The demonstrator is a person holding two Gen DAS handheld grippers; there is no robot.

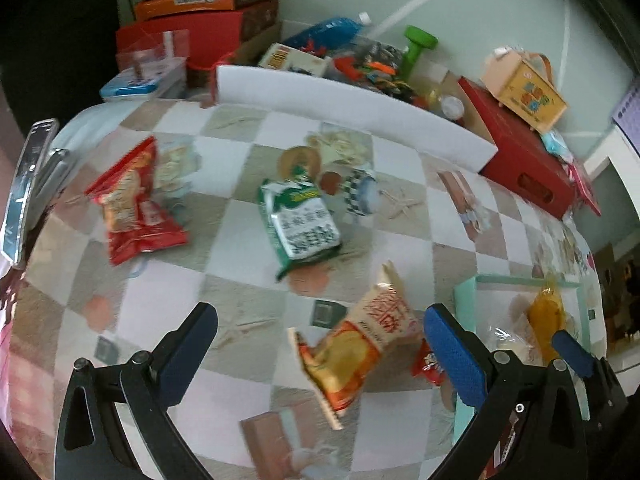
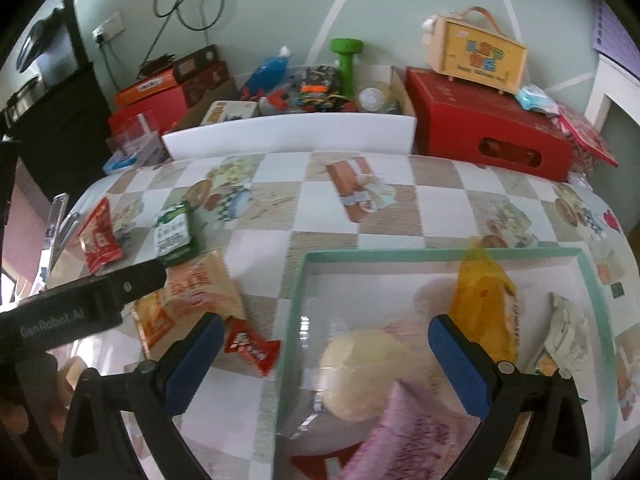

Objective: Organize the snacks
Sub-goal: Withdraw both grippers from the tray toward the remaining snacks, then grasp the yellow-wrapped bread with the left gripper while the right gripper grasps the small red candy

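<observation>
- The left gripper (image 1: 320, 352) hangs over the checkered tablecloth (image 1: 224, 288) with its blue-padded fingers spread wide and nothing between them; the orange-and-cream snack bag (image 1: 360, 344) lies on the cloth in the gap, touching neither pad.
- The right gripper (image 2: 324, 360) is likewise spread wide and holds nothing, poised over the near left part of the mint-rimmed tray (image 2: 440, 254).
- Inside the tray, nearest the camera, a pink-purple packet (image 2: 404, 440) lies against a round pale bun in clear wrap (image 2: 368, 376).
- Further right in the tray sit a yellow-orange packet (image 2: 486, 312) and, by the right wall, a pale printed packet (image 2: 564, 340).
- Just left of the tray, on the cloth, lies a small red candy wrapper (image 2: 252, 346), beside the orange-and-cream snack bag.
- In the right wrist view the left gripper's black body enters from the left edge, above that bag.
- Mid-table, further off, a green-and-white packet (image 1: 300, 224) lies by itself.
- Left of it, well apart, is a red snack bag (image 1: 134, 204).
- At the far edge stands a low white board (image 1: 360, 116), with a cluttered box of toys and a green dumbbell (image 1: 418, 46) behind it.
- Far right, a red box (image 2: 488, 120) carries a small wooden case with a handle (image 2: 476, 54).
</observation>
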